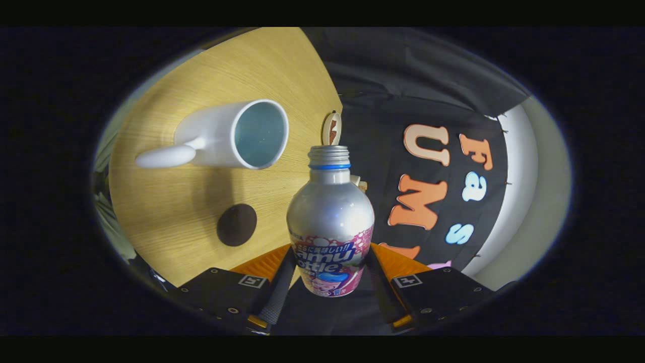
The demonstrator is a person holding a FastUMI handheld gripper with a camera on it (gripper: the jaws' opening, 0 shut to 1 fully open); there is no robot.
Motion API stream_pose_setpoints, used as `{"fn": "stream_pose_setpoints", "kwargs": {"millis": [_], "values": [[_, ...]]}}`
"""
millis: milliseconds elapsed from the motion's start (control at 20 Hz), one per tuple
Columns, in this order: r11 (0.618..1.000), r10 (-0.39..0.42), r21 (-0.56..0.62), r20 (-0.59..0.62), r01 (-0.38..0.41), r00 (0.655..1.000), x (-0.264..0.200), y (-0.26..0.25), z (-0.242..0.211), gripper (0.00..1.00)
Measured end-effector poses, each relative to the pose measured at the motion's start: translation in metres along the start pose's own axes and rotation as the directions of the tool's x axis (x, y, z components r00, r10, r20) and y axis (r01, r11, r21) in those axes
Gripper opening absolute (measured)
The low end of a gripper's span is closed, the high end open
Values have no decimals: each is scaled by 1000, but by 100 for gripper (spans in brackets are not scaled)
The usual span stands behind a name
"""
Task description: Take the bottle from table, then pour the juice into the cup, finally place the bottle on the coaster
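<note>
Bottle [330, 222] sits clamped between the two fingers of my tongs [330, 282], both pads pressing its lower body, one on each side, so the tongs are closed down to the bottle's width and holding it. Silver metal body, rounded shoulder, short threaded neck with a blue ring under the threads, no cap on, mouth open and pointing away from me. Pink, white and blue printed label wraps the lower half; bottom of the bottle is partly hidden low between my fingers. Whole scene looks rolled, table [166, 222] surface running up beyond the bottle on one side. White cup [229, 135] with handle lies beyond the fingers, off to the side of the bottle neck, well apart from it, its open mouth facing toward the bottle; inside looks pale bluish, can't tell if any liquid is in it. Dark round coaster [237, 225] on the wood table, nearer to my fingers than the cup, beside the bottle's shoulder, not touching it. Small round wooden tag thing [331, 128] just beyond the bottle mouth, partly hidden, can't make out what it is.
</note>
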State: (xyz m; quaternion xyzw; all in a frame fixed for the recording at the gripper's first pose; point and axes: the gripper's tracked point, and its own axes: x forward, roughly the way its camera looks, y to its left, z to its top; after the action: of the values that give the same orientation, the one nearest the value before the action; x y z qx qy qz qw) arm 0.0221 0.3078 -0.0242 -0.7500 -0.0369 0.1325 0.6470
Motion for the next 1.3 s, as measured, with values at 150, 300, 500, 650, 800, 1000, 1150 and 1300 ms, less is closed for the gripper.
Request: {"fn": "stream_pose_setpoints", "kwargs": {"millis": [150,300,500,650,800,1000,1150,1300], "values": [[985,57,166,0,-56,998,0,9,-4,76],[930,96,354,20,-97,995,0,18,-7,76],[844,124,523,32,-122,992,2,26,-17,76],[752,148,644,40,-139,988,7,33,-28,76],[635,157,757,69,-154,985,12,34,-36,77],[412,184,895,104,-172,977,27,50,-48,76],[203,186,963,141,-178,972,35,54,-50,76],[96,162,980,157,-174,974,49,52,-44,76]]}}
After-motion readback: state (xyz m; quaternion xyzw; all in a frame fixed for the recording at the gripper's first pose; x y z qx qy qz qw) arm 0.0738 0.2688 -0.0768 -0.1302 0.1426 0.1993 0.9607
